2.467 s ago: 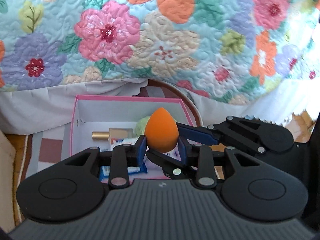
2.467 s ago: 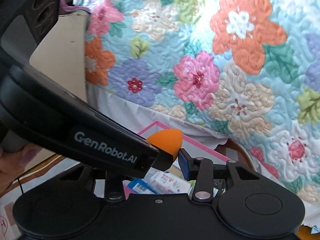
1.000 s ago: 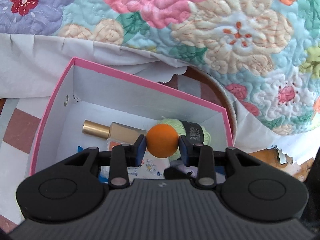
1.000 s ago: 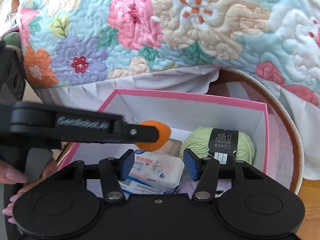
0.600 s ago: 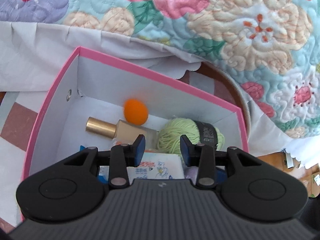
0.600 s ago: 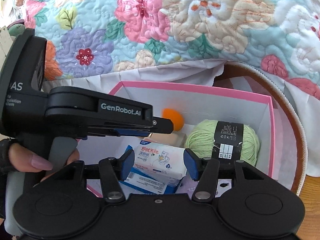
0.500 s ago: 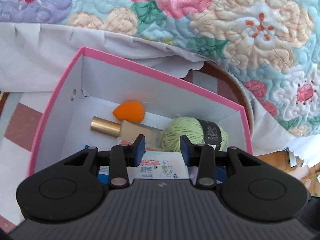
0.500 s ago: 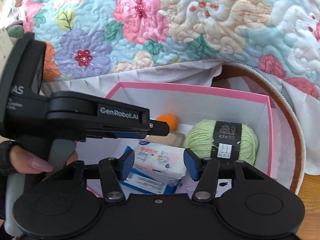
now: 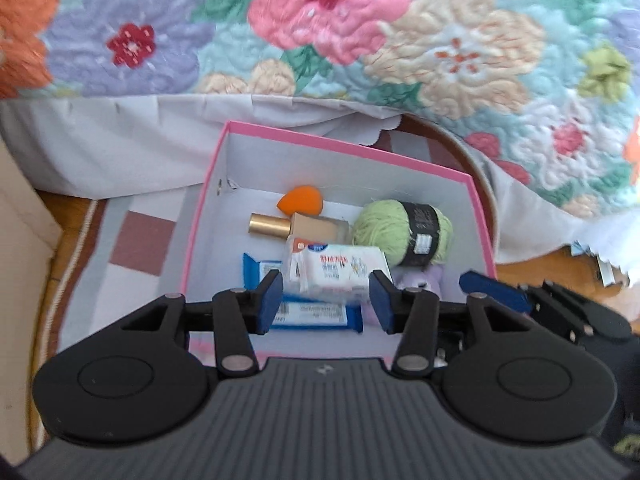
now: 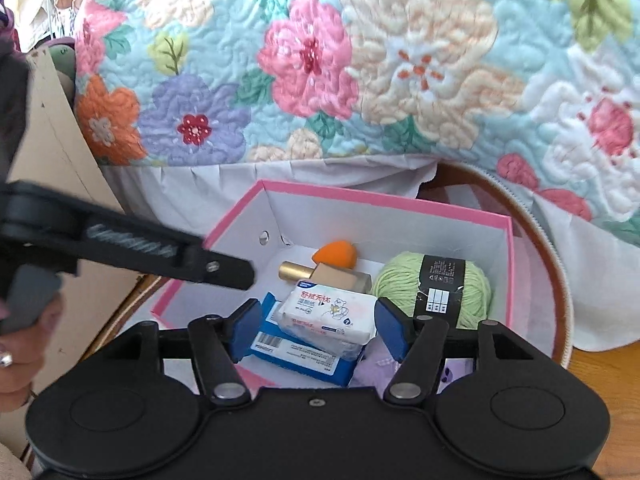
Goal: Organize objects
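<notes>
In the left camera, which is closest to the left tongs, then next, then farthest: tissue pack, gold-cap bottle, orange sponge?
1. Tissue pack, just ahead of the left tongs.
2. Gold-cap bottle, behind the pack.
3. Orange sponge, by the box's back wall.

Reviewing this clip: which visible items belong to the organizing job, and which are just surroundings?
Job items:
pink box
orange sponge
gold-capped bottle
green yarn
tissue pack
blue packet
left hand-held gripper, open
right hand-held gripper, open

Surroundings:
floral quilt
checked rug
</notes>
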The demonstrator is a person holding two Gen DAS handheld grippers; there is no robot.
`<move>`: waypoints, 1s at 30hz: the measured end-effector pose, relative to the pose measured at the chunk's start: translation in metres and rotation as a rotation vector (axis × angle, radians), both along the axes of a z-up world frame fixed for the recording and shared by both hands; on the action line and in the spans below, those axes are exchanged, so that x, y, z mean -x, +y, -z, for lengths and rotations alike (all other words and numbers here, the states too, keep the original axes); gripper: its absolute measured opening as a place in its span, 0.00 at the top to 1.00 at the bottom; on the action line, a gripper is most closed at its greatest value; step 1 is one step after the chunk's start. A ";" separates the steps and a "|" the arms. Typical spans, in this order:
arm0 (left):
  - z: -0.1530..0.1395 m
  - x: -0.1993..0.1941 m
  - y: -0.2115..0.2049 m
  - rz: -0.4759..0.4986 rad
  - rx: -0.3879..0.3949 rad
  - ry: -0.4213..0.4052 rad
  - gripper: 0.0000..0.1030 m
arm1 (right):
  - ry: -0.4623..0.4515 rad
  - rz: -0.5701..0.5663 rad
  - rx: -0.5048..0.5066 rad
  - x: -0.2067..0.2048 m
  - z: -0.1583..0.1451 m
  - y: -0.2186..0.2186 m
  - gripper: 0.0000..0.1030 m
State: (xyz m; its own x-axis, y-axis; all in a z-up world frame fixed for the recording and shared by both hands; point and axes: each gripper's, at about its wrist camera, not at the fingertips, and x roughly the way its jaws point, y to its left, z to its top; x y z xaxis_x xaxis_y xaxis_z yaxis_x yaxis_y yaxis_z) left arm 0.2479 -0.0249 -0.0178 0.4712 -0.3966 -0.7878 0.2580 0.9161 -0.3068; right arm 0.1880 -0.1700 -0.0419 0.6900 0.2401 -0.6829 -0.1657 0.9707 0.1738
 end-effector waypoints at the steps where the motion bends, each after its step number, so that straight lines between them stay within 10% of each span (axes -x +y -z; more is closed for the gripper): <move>1: -0.007 0.006 0.002 0.012 -0.013 -0.004 0.54 | -0.003 0.000 0.001 0.004 -0.005 0.000 0.33; 30: -0.085 0.138 0.071 -0.001 -0.155 -0.094 0.34 | 0.038 0.050 0.082 0.117 -0.097 0.008 0.20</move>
